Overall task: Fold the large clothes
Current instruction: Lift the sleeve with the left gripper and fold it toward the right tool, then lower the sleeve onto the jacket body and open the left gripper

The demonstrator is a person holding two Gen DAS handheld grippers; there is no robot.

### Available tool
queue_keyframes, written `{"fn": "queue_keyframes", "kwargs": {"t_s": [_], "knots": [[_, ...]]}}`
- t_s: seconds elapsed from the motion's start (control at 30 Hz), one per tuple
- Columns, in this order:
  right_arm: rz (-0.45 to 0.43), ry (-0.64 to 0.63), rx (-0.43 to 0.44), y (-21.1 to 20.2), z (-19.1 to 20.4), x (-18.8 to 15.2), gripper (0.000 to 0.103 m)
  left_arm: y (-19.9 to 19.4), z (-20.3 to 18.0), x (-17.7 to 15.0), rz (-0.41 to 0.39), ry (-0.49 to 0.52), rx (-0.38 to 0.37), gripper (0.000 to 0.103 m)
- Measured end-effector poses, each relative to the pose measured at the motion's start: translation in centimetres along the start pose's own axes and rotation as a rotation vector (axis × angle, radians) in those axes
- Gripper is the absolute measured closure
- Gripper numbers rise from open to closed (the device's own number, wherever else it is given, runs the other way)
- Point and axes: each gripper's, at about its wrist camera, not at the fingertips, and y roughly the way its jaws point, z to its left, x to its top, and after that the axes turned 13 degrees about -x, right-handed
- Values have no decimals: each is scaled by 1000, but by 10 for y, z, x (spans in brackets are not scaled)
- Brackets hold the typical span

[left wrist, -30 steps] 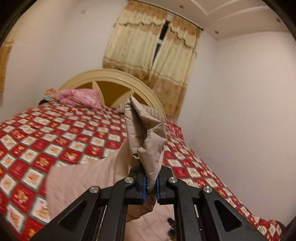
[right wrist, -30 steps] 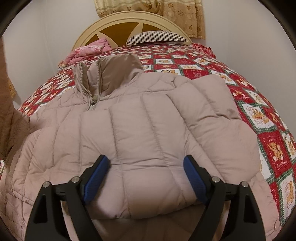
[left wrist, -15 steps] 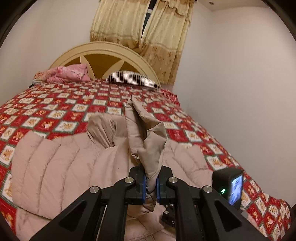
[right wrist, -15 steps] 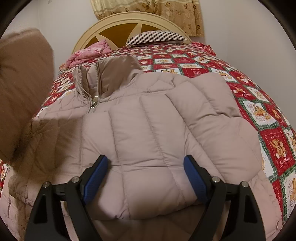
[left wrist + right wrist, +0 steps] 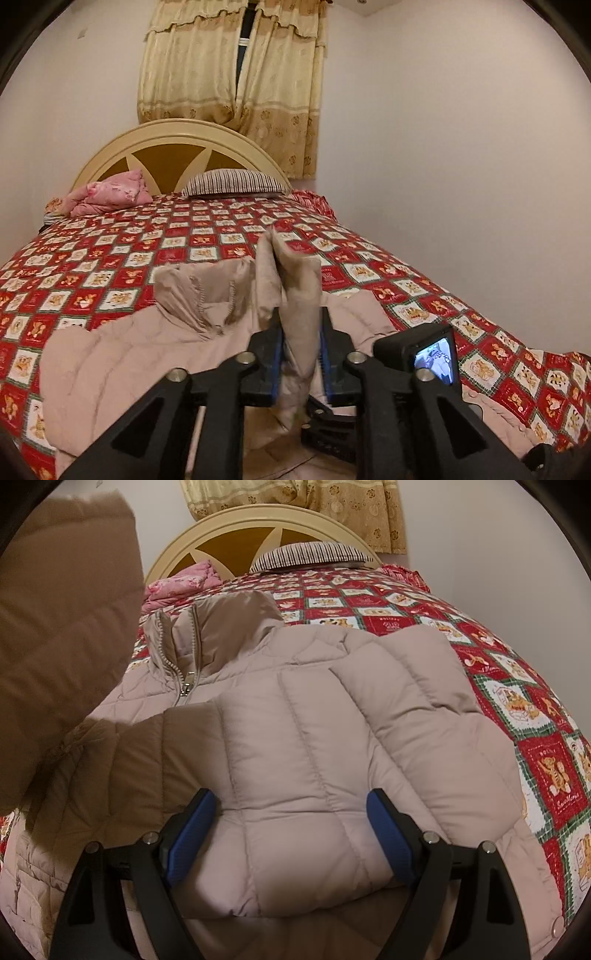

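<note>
Left gripper (image 5: 298, 356) has a raised fold of the beige puffer jacket (image 5: 314, 738) between its jaws, which have just been opening (pads look barely off the fabric). Jacket lies flat on the red patchwork bedspread (image 5: 517, 701), collar (image 5: 207, 635) toward the headboard (image 5: 177, 136). Right gripper (image 5: 291, 834) is spread wide, pads straddling the folded sleeve, gripping nothing.

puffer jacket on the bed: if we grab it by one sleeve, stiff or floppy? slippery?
Probably floppy: the sleeve between the left gripper pads, whose jaws have just been opening, creases and sags. Likely light for its bulk: the jacket is puffy quilted panels. Possibly slippery: the shell looks smooth with a slight sheen.
</note>
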Motion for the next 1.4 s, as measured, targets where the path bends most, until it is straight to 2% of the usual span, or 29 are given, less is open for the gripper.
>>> {"fn": "queue_keyframes", "kwargs": {"t_s": [0.07,0.1,0.17,0.27,0.33,0.43,0.53,0.6,0.67,0.73,0.83,0.9,0.93,1.03,1.1,1.23,1.4], "knots": [[-1,0,1,0,0,0,17,-8,14,-1,-8,-9,37,57],[0,0,1,0,0,0,17,-12,24,-2,-10,-12,74,53],[-1,0,0,0,0,0,17,-20,45,-6,-16,-53,113,51],[-1,0,-3,0,0,0,17,-26,68,-12,-2,-136,104,51],[-3,3,0,0,-1,0,17,-32,70,-15,0,-111,135,48],[-46,85,28,-12,-18,0,17,-38,84,-20,37,-59,260,44],[-102,299,-3,-42,-62,2,17,-50,112,-21,43,-43,344,43],[-170,365,-55,-68,-77,7,15,-55,133,-19,35,-49,394,39],[-252,377,-77,-98,-76,20,15,-50,152,-18,46,-71,415,25],[-277,300,-22,-117,-48,40,8,-37,162,-22,73,-78,432,25],[-220,92,84,-111,19,55,9,-6,166,-37,148,-81,404,25],[-169,17,101,-94,51,54,10,6,169,-46,191,-96,397,25],[-128,-14,110,-79,68,52,14,13,171,-52,215,-107,398,25],[-28,-25,100,-43,81,37,22,28,179,-65,281,-124,404,25],[19,-30,67,-21,78,26,22,33,183,-70,308,-145,393,22],[23,-40,69,-11,71,6,22,41,184,-78,344,-149,388,18],[32,-73,41,-8,72,1,22,44,185,-81,352,-151,396,17]]}}
